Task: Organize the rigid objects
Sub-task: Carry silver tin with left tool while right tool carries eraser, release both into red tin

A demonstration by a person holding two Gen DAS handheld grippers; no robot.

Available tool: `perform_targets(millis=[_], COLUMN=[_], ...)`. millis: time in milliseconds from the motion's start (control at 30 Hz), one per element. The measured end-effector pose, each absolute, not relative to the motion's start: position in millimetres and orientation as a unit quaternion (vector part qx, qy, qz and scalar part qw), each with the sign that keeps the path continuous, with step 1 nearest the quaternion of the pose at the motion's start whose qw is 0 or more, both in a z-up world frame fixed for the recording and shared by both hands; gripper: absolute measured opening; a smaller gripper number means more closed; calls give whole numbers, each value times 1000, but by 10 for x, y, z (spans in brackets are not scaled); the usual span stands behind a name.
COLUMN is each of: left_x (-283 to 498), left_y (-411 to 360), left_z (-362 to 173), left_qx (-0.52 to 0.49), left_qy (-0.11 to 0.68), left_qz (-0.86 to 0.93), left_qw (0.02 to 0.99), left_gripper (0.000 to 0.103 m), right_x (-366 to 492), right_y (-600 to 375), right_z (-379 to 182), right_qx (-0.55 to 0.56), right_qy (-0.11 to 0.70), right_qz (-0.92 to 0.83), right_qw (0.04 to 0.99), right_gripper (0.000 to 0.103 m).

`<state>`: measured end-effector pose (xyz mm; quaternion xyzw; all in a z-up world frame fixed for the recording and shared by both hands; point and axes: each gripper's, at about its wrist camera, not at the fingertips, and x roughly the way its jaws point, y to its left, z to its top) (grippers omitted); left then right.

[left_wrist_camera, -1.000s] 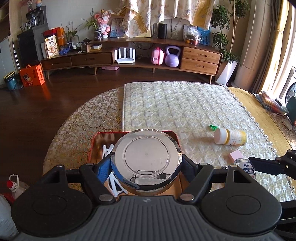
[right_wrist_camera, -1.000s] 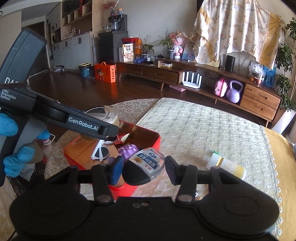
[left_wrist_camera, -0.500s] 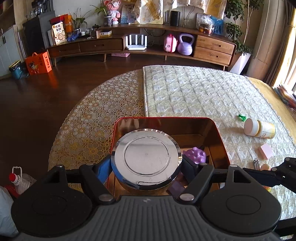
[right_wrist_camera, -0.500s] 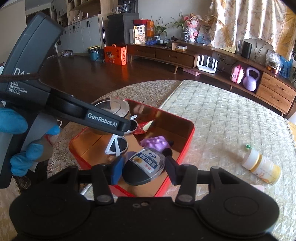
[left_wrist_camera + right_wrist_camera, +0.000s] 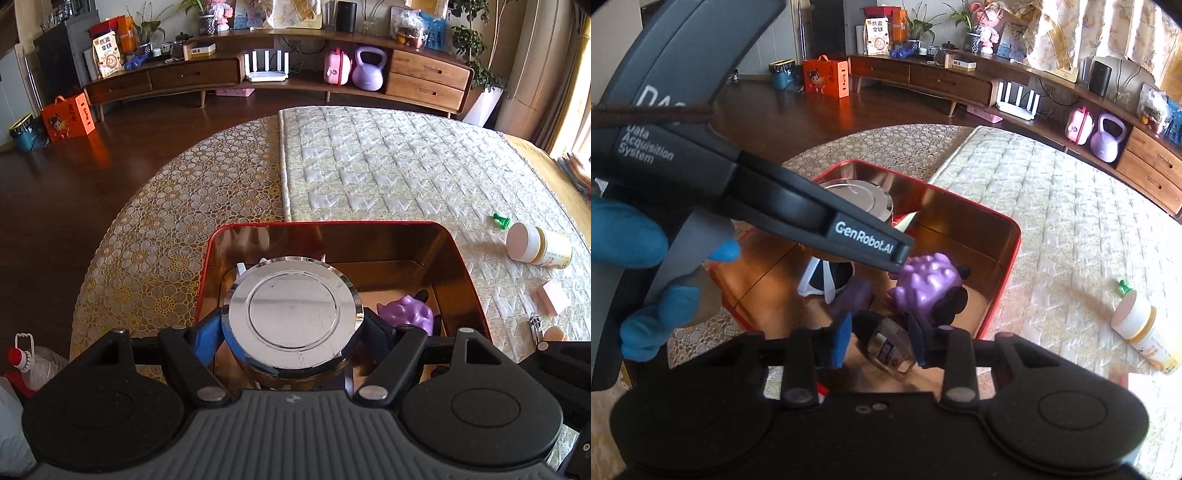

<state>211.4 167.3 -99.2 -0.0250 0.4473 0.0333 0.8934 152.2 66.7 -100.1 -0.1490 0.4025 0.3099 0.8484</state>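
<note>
Both claws are lower and closer over the red tin box than a moment ago, so more of its shiny inside shows and the table looks nearer. From the left wrist camera, the left claw is closed on the round silver tin, with one blue pad on its left side and a dark pad on its right. It holds the tin flat, lid up, over the near left part of the box. A purple bumpy toy lies in the box just to the right of the tin. Out on the quilted table cover, a cream bottle lies on its side, with a small green piece near its cap. A pink block and nail clippers sit closer to the camera. From the right wrist camera, the right claw is shut on a small clear case, which is tilted and hangs over the near edge of the box. The left claw's long black handle crosses in front and hides part of the box, and a blue-gloved hand grips it. Behind the handle sits the silver tin. White sunglasses lie under it, and the purple toy rests near the middle. The cream bottle lies well off to the right on the cover.
</note>
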Motion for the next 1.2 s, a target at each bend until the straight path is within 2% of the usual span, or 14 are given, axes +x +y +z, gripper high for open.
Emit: perform_targets(millis=[67,400,533,800,867,1200], left_x=[2144,2195,2174,2127,2105,1972], left_y=[1662,1640,1599,1578,1570,1598], left_z=[-1031,-1137,-1154,-1141,-1126,-1017], left_qx=[-22,-11,3,6,9,4], left_qy=[451,463,460,458,455,444], left_qz=[33,36,41,43,43,42], left_qw=[891,885,887,888,889,895], left_gripper=[77,77,77,79,80,82], right_x=[1533,1534,1537,1508,1492,1393], right_y=[651,596,580,558,548,462], right_z=[-1021,-1067,-1052,-1004,-982,-835], right_qx=[-145,-129,-124,-115,-114,-99], right_qy=[408,415,411,408,405,389], right_qz=[312,312,314,316,316,324], right_qw=[846,845,847,849,850,857], right_gripper=[33,40,47,54,60,63])
